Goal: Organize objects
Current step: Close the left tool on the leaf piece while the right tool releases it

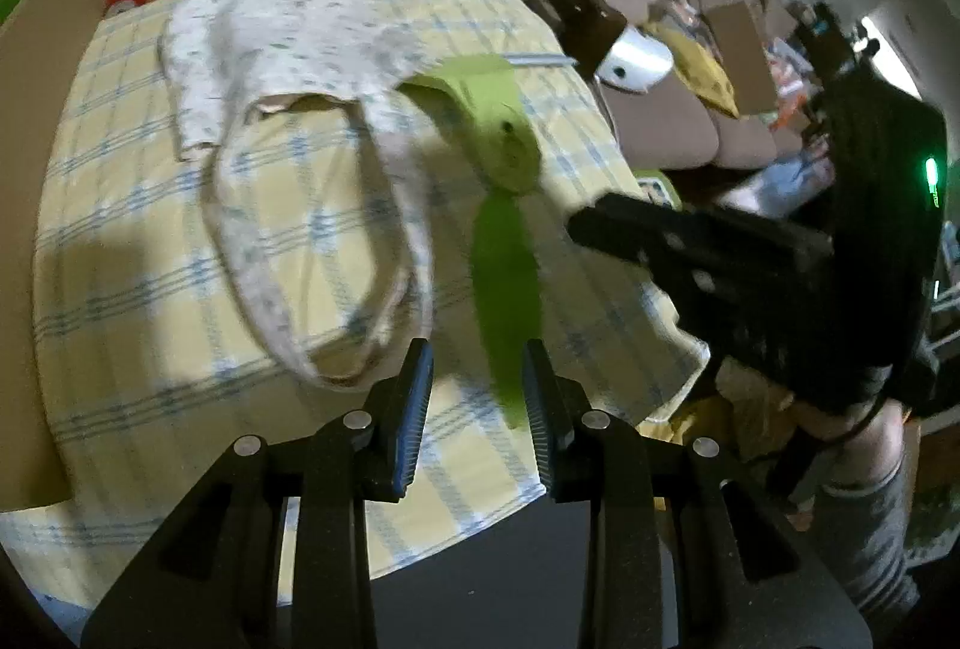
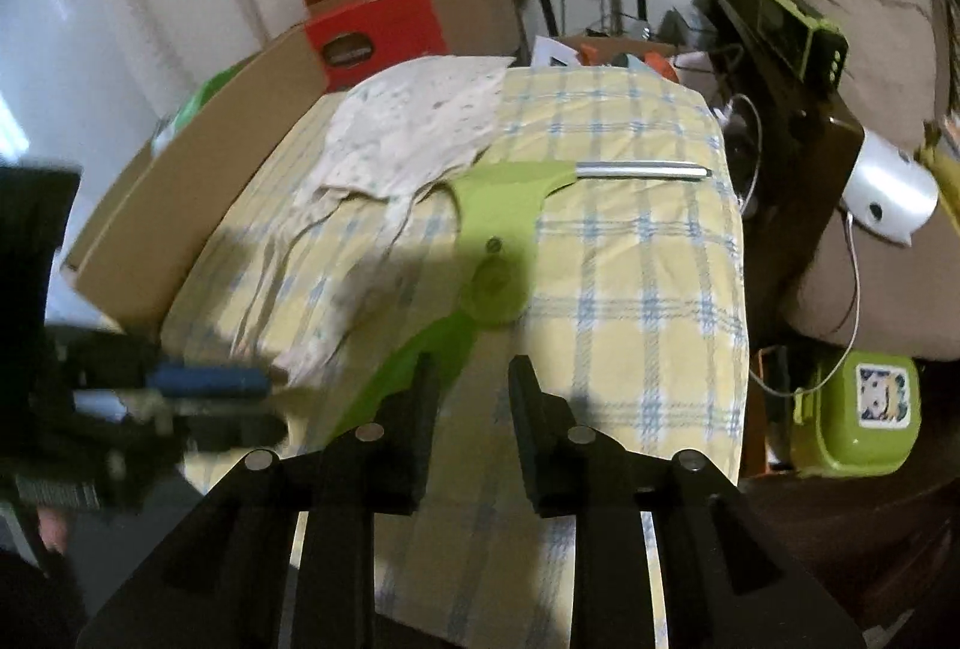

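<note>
Desk [image 1: 150, 241] covered by a yellow cloth with blue-and-white check, fills most of both views. Brown cardboard box [image 2: 198, 193] stands along its far-left edge in the right wrist view; brown cushioned sofa [image 1: 672, 133] beside the desk on the other side.

White speckled fabric garment [image 1: 288, 43] spread over the far part of the desk, one long looped strap trailing toward the near edge.

Lime-green fabric strap piece with a dark snap button [image 1: 501, 139] lies near the desk's middle, touching the white garment's edge. Its bright green tail runs toward the near edge.

Left tongs [image 1: 480, 385]: fingers parted, the green tail passes through the gap and lies close against the right-hand finger; blurred, cannot tell if it is pinched.

Right tongs [image 2: 471, 397]: fingers parted, nothing between them, released. The green tail ends just beside the left-hand finger, outside the gap.

Thin silver metal rod [image 2: 642, 169] lies flat at the far end of the green piece, touching it.

Lime-green plastic container [image 2: 858, 415] sits low beside the desk.
</note>
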